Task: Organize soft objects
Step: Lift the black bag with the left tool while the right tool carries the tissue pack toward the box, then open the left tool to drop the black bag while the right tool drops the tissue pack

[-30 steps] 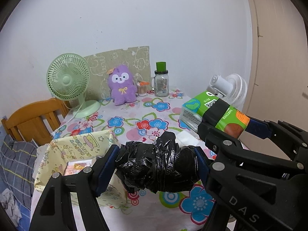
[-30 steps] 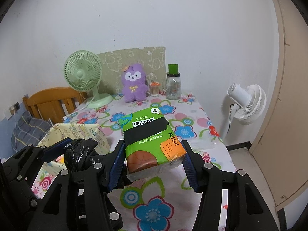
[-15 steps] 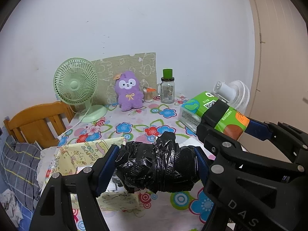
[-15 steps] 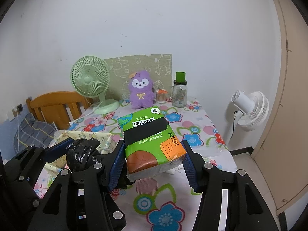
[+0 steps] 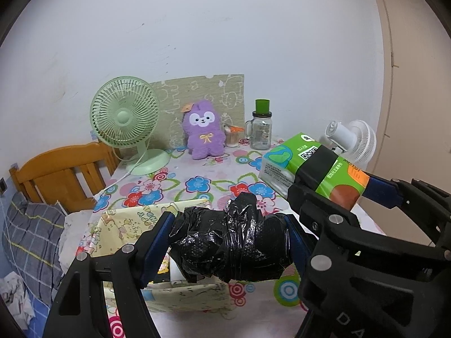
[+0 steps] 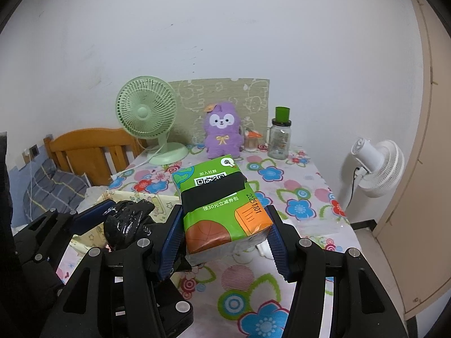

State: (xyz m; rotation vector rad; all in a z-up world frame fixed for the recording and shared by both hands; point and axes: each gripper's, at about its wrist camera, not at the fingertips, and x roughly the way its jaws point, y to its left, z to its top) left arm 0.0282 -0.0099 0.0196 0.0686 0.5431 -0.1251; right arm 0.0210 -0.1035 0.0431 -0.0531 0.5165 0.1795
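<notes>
1. Bench point(image 6: 298, 197): covered with a flower-print cloth; it stands against a white wall.
2. Wooden chair point(image 5: 59, 169): beside the bench's left edge.
3. Yellow fabric box point(image 5: 121, 225): open-topped, on the near left part of the bench.
4. Green fan point(image 5: 124, 118): upright at the back left of the bench.
5. White fan point(image 6: 377, 166): off the bench's right side.
6. Right claw point(image 6: 225, 236): pinching the tissue pack point(image 6: 220, 200) by its long sides, above the bench; the pack's far end tilts upward.
7. Left claw point(image 5: 228, 242): pinching the black plastic bundle point(image 5: 231, 242) between its blue pads, above the yellow fabric box's near right corner.
8. Purple plush toy point(image 5: 203, 132): upright at the back, between the green fan and the glass jar point(image 5: 260, 132).
</notes>
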